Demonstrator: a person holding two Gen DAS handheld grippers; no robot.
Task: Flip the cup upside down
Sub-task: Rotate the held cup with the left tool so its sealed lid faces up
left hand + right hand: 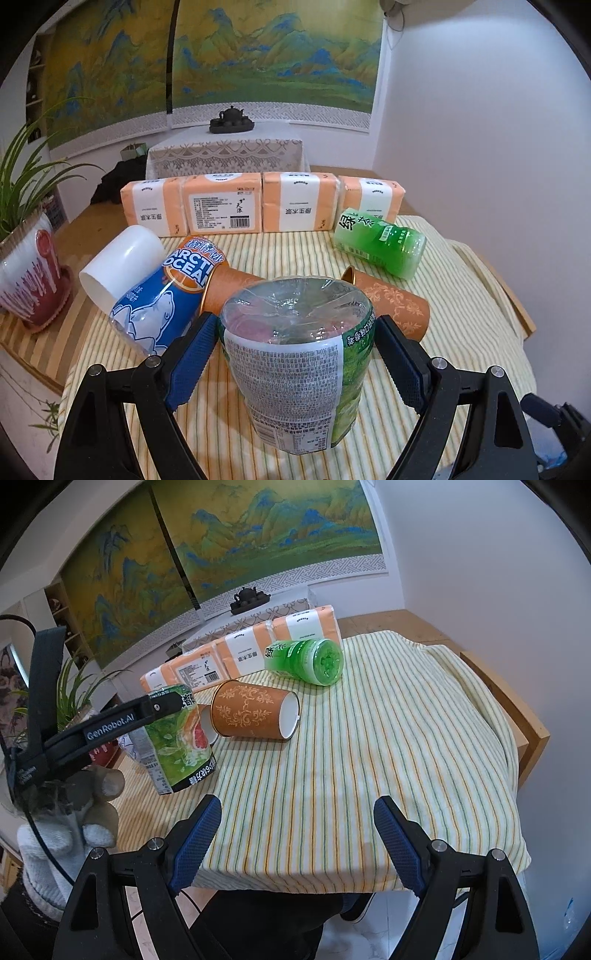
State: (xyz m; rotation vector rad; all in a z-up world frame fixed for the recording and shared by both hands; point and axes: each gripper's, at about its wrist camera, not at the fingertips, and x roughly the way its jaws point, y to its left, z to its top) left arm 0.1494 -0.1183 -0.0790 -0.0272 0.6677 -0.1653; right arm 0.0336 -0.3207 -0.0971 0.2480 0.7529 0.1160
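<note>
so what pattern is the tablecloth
Thin green and orange stripes on the pale yellow tablecloth; right wrist view.

Left wrist view — low, close behind the label-wrapped cup (295, 354), facing the wall scroll. Right wrist view — farther back, off the table's edge. Shared: striped cloth (369, 746), orange cup (251, 714).

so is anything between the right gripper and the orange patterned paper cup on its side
Nothing visible: only striped cloth lies between the right gripper and the orange patterned paper cup. The green-labelled clear plastic cup within the left gripper sits left of that path.
</note>
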